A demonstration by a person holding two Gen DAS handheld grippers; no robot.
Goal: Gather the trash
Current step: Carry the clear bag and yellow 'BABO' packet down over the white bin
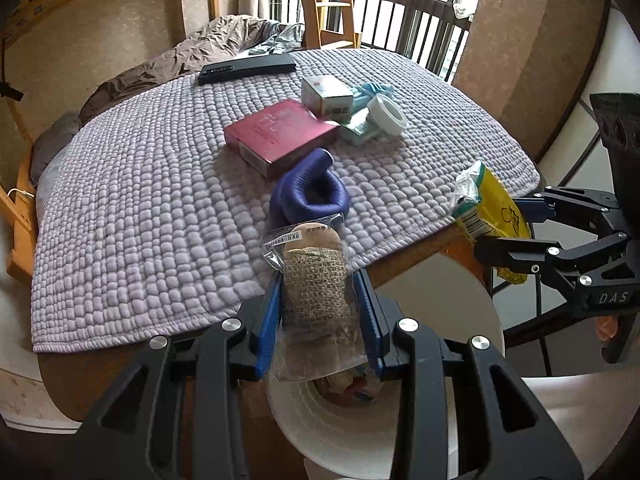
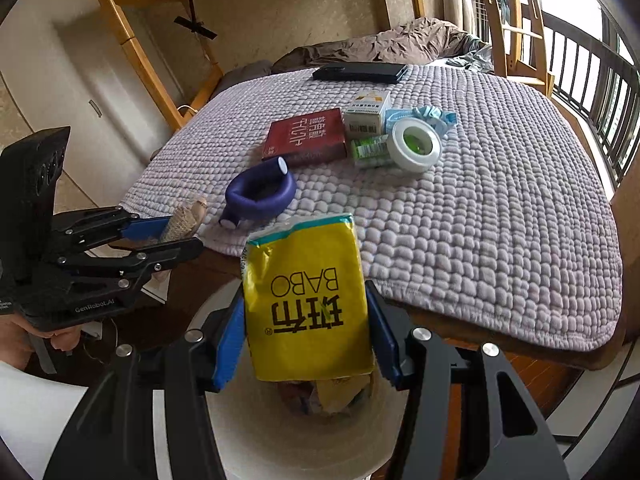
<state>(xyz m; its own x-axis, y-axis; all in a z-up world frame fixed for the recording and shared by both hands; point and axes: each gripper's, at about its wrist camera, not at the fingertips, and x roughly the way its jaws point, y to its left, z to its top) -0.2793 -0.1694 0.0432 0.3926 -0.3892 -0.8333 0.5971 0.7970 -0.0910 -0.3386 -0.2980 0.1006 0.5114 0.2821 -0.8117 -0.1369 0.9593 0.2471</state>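
My left gripper [image 1: 320, 292] is shut on a clear packet with a beige bandage roll [image 1: 316, 292] and holds it above the white trash bin [image 1: 344, 432], which has wrappers inside. My right gripper [image 2: 306, 312] is shut on a yellow BABO tissue pack [image 2: 308, 300], also above the bin [image 2: 256, 432]. The right gripper shows in the left wrist view [image 1: 508, 232] with the yellow pack [image 1: 492, 208]. The left gripper shows in the right wrist view [image 2: 176, 236] with the bandage packet [image 2: 186, 216].
On the lilac quilted table cover [image 1: 140, 220] lie a blue foam loop [image 1: 312, 192], a red box [image 1: 280, 136], a small white box [image 1: 326, 96], a white tape roll [image 1: 388, 114], a green packet [image 2: 368, 152], a light blue wrapper [image 2: 432, 116] and a black remote [image 1: 248, 68].
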